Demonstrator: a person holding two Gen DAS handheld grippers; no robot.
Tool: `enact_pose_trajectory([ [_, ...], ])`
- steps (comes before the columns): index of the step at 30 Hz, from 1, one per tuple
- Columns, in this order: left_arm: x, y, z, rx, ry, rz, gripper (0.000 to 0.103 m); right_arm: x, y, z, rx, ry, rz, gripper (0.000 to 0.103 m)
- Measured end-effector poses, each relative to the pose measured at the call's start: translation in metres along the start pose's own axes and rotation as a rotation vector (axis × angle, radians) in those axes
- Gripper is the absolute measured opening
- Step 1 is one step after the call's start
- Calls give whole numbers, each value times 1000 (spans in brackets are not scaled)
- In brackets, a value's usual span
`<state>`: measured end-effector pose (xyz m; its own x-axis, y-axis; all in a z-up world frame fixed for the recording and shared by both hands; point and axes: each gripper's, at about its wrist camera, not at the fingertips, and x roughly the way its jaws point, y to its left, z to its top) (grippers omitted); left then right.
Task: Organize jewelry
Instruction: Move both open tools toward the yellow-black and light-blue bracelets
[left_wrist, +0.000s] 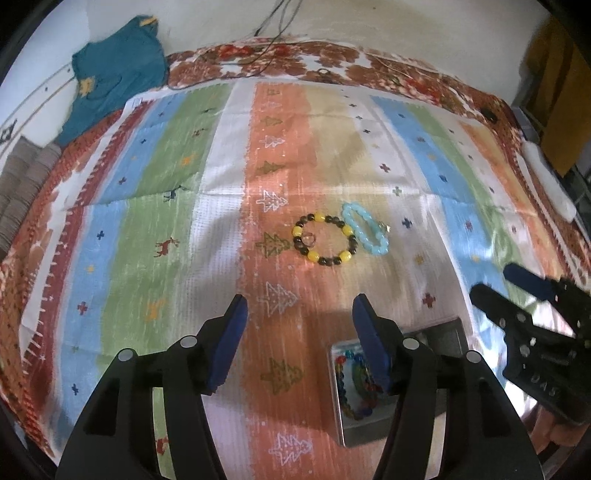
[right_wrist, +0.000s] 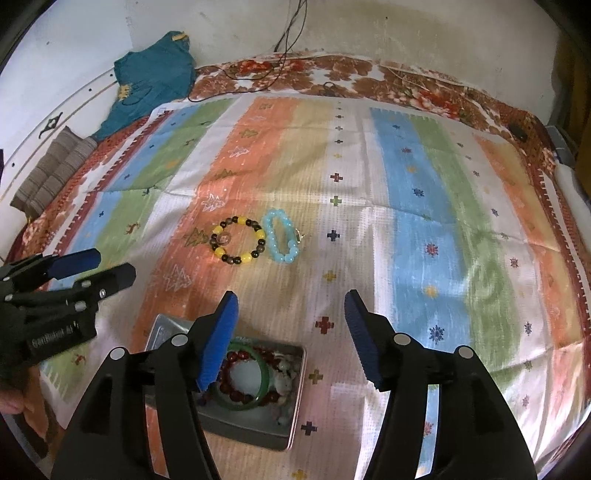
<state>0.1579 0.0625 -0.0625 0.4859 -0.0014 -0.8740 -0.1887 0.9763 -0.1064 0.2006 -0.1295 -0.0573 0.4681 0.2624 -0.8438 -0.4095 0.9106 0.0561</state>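
1. Metal, grey and shallow: the tin (right_wrist: 295, 398) lies on the striped cloth (right_wrist: 417, 229) just below my grippers and already holds a green bangle (right_wrist: 255, 406), a dark red bead bracelet (right_wrist: 240, 356) and pale pieces; the left wrist view shows multicoloured beads (left_wrist: 351, 373) in it too.
2. Both the left gripper (left_wrist: 299, 325) and the right gripper (right_wrist: 291, 317) stand about half open, with nothing between the pads of either.
3. Two pieces lie on the cloth beyond the tin, touching or nearly so: a yellow-and-dark bead bracelet (right_wrist: 238, 240) and a light blue bead bracelet (right_wrist: 281, 240) with a small charm.
4. I judge the step in hand to be the reach for one of these two; some jewelry is stowed, these are not.
5. The next move calls for lowering one pad inside a ring and one outside, then closing on the beads without dragging the neighbour.
6. Around: a teal garment (right_wrist: 155, 77), a folded brown cloth (right_wrist: 51, 177) and black cables (right_wrist: 273, 66) at the far edge, well apart. Nothing blocks the approach; my two grippers are near each other and could collide.
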Motion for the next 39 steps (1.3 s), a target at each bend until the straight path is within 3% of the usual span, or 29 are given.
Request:
enact_pose_trajectory([
  [39,113,12,40,-10,179,-38,59,101,-21,42,52,154,10,60],
])
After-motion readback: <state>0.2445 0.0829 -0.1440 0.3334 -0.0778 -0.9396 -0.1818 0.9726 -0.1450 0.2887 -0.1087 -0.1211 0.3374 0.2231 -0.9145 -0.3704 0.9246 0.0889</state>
